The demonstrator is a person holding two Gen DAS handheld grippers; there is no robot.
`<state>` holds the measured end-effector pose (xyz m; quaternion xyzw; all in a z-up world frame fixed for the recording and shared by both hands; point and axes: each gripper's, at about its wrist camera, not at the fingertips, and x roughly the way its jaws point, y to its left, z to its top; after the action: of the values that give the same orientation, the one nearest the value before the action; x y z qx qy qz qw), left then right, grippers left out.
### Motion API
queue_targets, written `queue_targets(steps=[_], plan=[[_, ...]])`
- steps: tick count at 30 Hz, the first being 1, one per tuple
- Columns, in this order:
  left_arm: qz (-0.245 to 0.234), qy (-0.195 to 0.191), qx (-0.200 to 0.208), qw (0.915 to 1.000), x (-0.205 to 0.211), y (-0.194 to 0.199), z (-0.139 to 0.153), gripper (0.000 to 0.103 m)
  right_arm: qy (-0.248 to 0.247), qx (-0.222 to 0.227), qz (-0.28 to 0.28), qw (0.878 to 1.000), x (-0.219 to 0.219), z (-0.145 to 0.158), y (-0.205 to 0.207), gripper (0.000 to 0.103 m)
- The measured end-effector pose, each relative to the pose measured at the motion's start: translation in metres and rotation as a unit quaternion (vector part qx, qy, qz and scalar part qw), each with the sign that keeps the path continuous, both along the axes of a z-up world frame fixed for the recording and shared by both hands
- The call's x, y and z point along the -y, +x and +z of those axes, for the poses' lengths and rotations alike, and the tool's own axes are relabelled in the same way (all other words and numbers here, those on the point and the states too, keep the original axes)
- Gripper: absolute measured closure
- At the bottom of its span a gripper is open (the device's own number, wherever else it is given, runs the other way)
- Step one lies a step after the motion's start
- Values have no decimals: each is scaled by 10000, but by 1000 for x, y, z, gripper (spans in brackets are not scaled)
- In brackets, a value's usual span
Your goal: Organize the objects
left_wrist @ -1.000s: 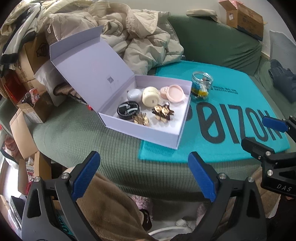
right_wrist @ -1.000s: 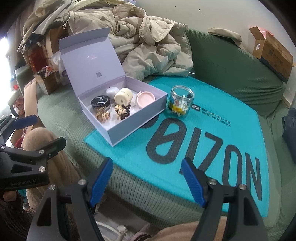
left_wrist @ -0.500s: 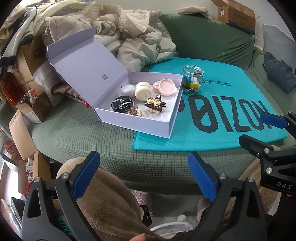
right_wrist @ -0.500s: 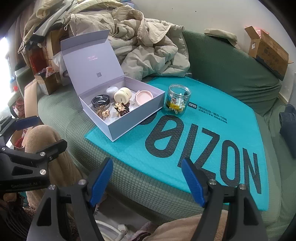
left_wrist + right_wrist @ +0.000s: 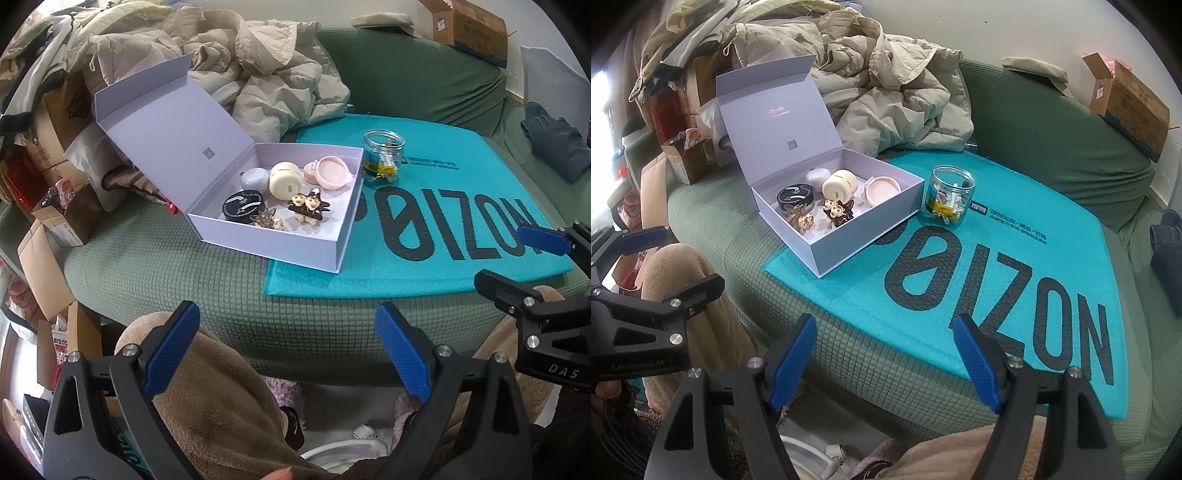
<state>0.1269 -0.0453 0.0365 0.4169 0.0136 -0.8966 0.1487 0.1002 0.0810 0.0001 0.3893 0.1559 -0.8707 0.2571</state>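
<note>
Lilac box [image 5: 295, 236], lid up, sits on green sofa [image 5: 166, 266], half on teal mat [image 5: 443, 206]; jar [image 5: 382, 155] just beside it. Left gripper [image 5: 288, 350] and right gripper [image 5: 884, 360] both gape, holding nothing, near sofa edge.

2 wrist fisheyes, angled down from sofa's front edge, well back; both share lavender box [image 5: 275, 206], jar [image 5: 951, 195], teal mat [image 5: 1015, 258].

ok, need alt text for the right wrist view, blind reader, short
An open lavender gift box holding small round cases and hair clips sits on a teal mat over a green couch, with a clear jar beside it on the mat. The right gripper hangs open and empty in the foreground; the left gripper shows at the left edge.
</note>
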Motion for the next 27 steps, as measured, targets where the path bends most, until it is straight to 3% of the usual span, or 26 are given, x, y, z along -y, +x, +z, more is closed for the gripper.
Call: queue_targets(steps=[27], plan=[[-27,-10,57,10000,-1,3,-4,7,46,69,3,10000,2,-6,4,26]])
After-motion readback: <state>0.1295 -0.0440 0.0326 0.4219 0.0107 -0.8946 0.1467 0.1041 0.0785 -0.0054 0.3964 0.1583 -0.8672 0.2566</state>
